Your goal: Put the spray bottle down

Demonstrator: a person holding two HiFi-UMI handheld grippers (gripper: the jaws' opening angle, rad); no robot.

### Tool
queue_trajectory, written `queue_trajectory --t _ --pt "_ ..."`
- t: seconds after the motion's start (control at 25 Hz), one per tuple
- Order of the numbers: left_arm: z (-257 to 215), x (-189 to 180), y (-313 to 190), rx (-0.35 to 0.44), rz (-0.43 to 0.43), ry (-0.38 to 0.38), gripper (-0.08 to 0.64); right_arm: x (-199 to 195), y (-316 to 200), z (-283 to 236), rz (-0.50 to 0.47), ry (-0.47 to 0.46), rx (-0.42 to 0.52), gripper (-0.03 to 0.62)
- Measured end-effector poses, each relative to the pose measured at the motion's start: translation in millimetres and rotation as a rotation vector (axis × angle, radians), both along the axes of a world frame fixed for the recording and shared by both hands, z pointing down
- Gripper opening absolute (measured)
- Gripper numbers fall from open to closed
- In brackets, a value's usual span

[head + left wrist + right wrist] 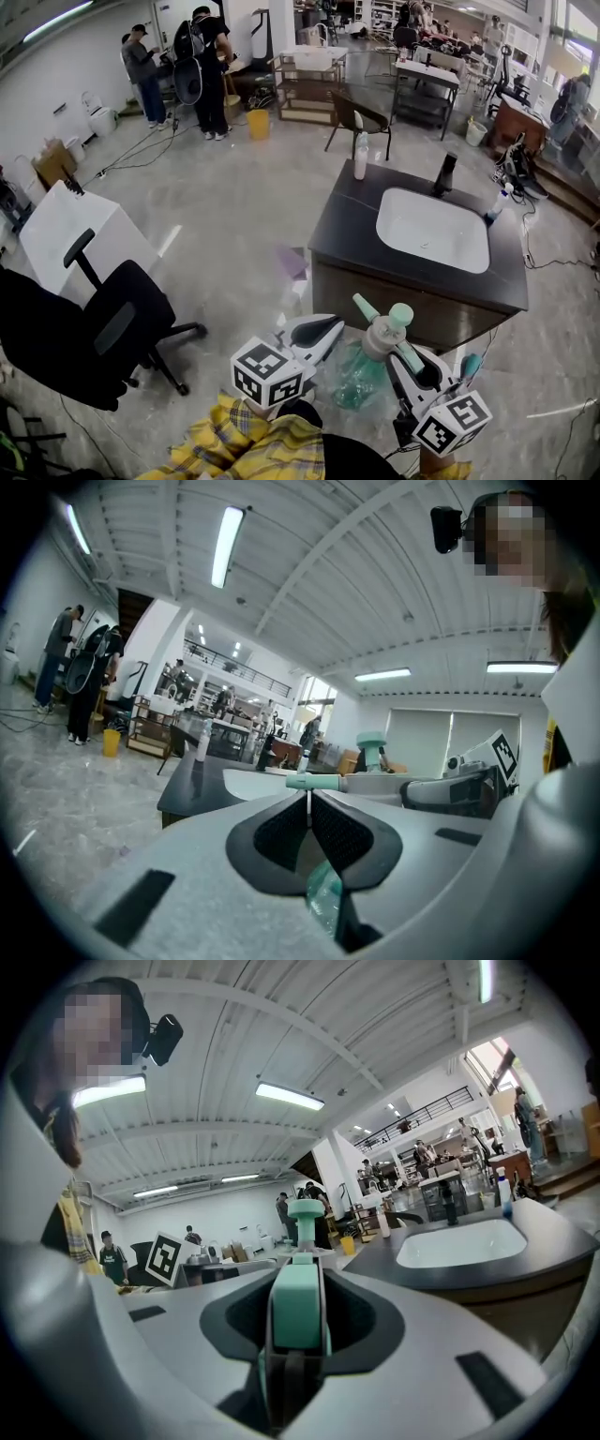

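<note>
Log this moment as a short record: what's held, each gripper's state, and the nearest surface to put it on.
held item: green spray bottle, off the floor, not yet set down
right gripper: shut on the bottle's mint spray head
left gripper: jaws together, nothing clamped, tips by the nozzle
nearest surface: dark counter ahead, white sink set in it
on the counter: black faucet, white bottle

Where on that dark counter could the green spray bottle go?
Bare: the dark countertop's left strip, between its edge and the white sink basin, in front of the white bottle. Crowded: the black tap behind the basin, the blue-capped bottle at its right.
</note>
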State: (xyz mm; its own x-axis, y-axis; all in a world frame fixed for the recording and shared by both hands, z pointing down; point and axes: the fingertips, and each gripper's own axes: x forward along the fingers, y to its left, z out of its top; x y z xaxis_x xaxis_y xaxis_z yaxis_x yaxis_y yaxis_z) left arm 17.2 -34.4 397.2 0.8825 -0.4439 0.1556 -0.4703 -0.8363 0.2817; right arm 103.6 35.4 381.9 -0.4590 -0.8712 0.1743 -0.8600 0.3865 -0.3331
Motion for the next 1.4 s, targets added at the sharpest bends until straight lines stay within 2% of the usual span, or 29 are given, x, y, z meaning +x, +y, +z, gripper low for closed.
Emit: queue_trajectory --t 0.68,1.4 --pt "4 -22 -109 -0.011 0.085 0.017 0.010 -26 -105 1 0.092 0.015 -0.010 0.114" --pt "20 -54 -175 -0.027 0.157 0.032 0.011 -54 -178 -7 0.165 0.040 0.020 0.114"
